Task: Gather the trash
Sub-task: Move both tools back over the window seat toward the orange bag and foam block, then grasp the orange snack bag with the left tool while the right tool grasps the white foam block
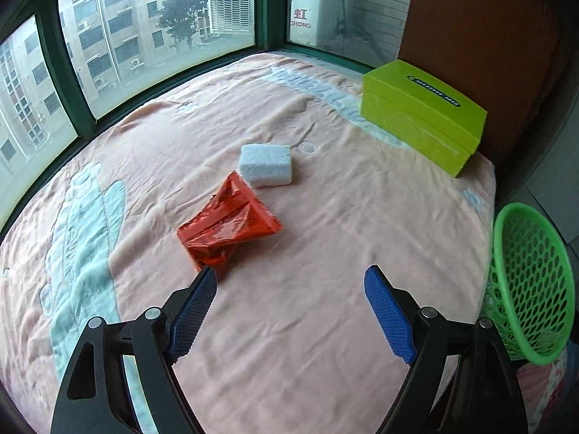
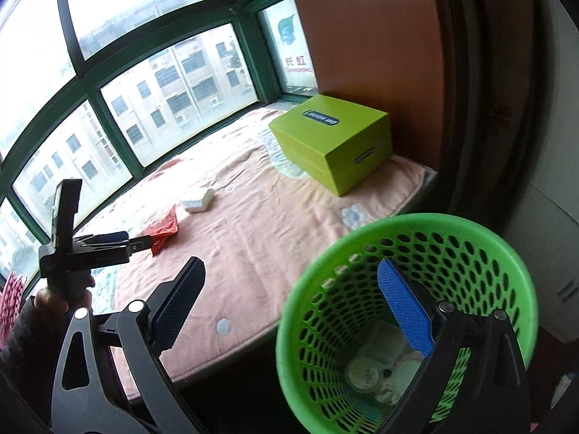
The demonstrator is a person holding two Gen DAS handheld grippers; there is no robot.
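A crumpled red plastic bag [image 1: 228, 224] [image 2: 164, 229] lies on the pink blanket [image 1: 307, 325]. A white foam block [image 1: 266, 164] [image 2: 197, 200] sits just beyond it. My left gripper [image 1: 291, 275] hovers open over the blanket, its left fingertip close to the bag's near corner and nothing between its pads. In the right wrist view a hand holds the left gripper [image 2: 144, 243] beside the bag. My right gripper [image 2: 289, 266] stands wide open astride the near rim of a green mesh basket [image 2: 506, 253] [image 1: 532, 282]: one finger is inside, one outside. Round pale litter [image 2: 365, 370] lies in the basket's bottom.
A lime-green box [image 1: 423, 115] [image 2: 336, 144] stands at the blanket's far right against a brown panel [image 2: 362, 36]. Green-framed windows [image 1: 50, 58] run along the far side. The basket hangs tilted off the bed's right edge.
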